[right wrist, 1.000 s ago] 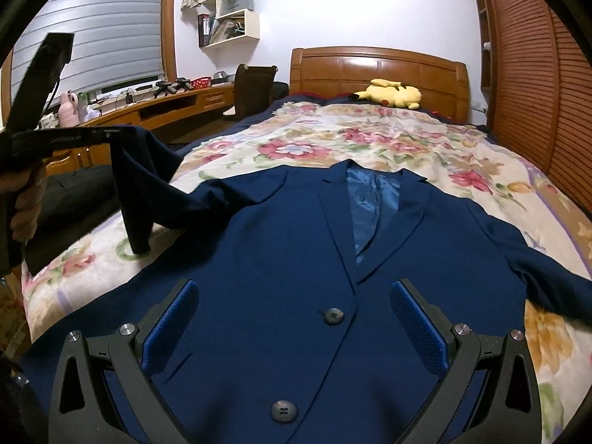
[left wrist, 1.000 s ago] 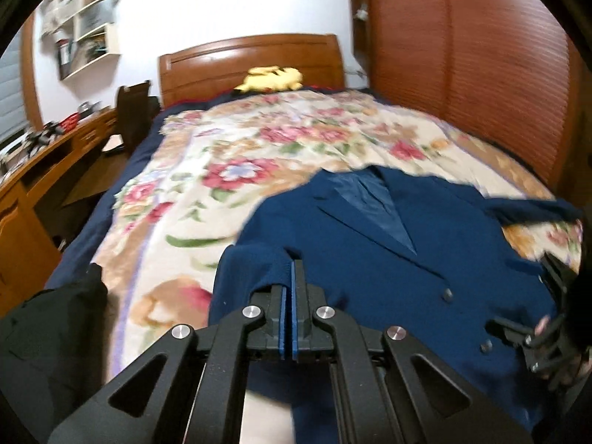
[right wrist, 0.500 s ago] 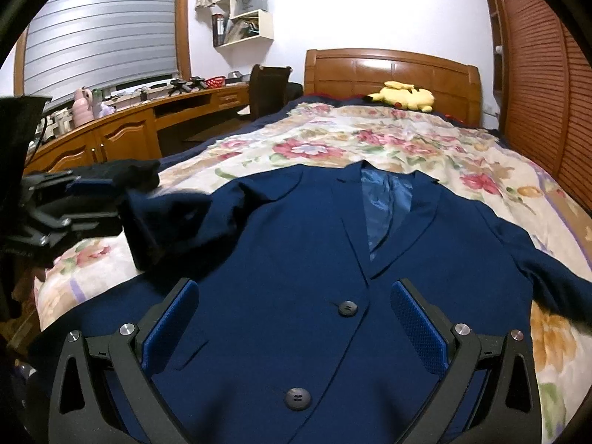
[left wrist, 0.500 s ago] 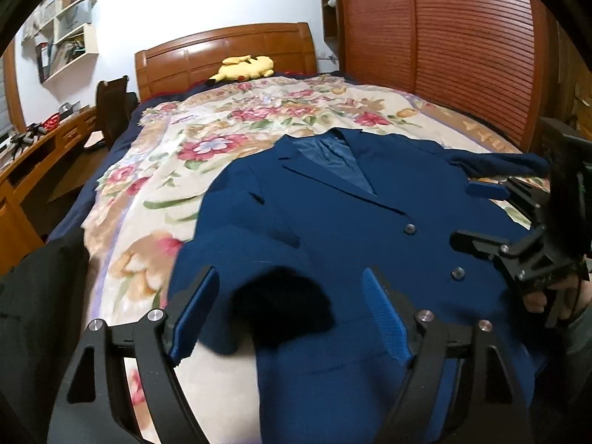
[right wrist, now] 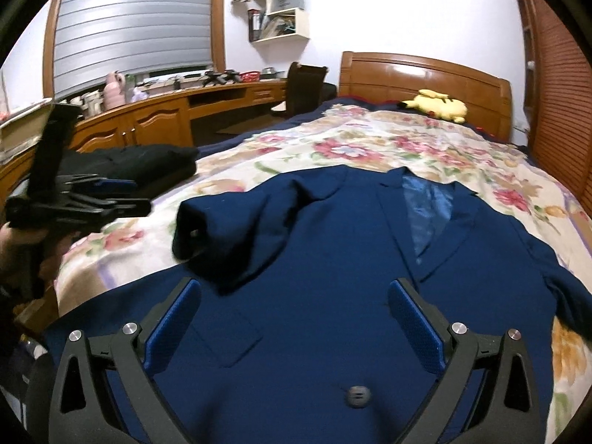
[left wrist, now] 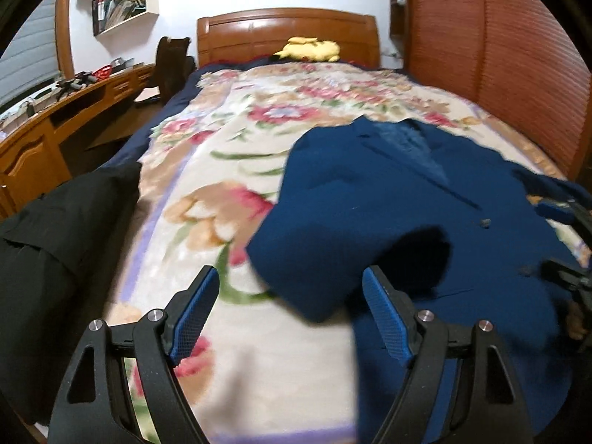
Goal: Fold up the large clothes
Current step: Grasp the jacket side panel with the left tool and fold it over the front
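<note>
At the bottom of the right wrist view the right gripper (right wrist: pixel 294 318) hangs with its jaws spread wide over the front of the navy jacket (right wrist: pixel 333 296), pinching nothing; a dark button (right wrist: pixel 357 396) sits just below and between its fingers. In the left wrist view the left gripper (left wrist: pixel 290 312) is spread as well, empty, with the sleeve end (left wrist: pixel 314 277) lying loose just ahead of it, doubled over onto the jacket's chest. The jacket lies face up across the flowered blanket (left wrist: pixel 222 192), lower centre to right of both views.

The sleeve looks only loosely laid, its cuff (right wrist: pixel 192 233) bulging open at centre left, so I'd expect it to slide back off towards the blanket if the cloth is tugged. The other sleeve (right wrist: pixel 577 296), at the right edge, trails out flat and unfolded. Further up left sits a folded black garment (right wrist: pixel 129 162), near enough for a swinging gripper to snag. A yellow plush (right wrist: pixel 440 105) rests far off by the headboard (right wrist: pixel 425 74).
</note>
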Demonstrator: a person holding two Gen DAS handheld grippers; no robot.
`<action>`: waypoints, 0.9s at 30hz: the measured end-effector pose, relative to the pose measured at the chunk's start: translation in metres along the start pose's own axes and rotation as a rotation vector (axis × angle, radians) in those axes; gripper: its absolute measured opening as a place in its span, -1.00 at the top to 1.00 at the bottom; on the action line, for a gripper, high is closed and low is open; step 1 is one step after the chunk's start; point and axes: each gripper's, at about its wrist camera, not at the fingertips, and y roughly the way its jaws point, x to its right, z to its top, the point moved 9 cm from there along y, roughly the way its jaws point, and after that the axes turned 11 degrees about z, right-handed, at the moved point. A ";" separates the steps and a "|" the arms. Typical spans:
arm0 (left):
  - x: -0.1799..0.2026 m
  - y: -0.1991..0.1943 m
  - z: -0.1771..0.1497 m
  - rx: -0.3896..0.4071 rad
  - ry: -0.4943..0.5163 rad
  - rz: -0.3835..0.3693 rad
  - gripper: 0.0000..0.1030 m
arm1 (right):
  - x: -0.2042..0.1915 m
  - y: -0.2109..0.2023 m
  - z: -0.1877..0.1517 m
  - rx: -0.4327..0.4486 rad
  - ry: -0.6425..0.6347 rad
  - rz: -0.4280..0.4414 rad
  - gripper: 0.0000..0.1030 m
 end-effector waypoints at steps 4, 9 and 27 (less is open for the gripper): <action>-0.009 0.021 -0.004 -0.031 -0.031 0.007 -0.56 | -0.006 0.005 -0.003 -0.018 -0.021 0.010 -0.96; -0.016 0.053 -0.008 -0.103 -0.094 0.008 -0.56 | -0.009 0.009 -0.004 -0.038 -0.047 0.007 -0.96; 0.013 0.107 -0.017 -0.309 -0.164 -0.090 -0.56 | -0.011 0.013 -0.005 -0.050 -0.011 0.000 -0.96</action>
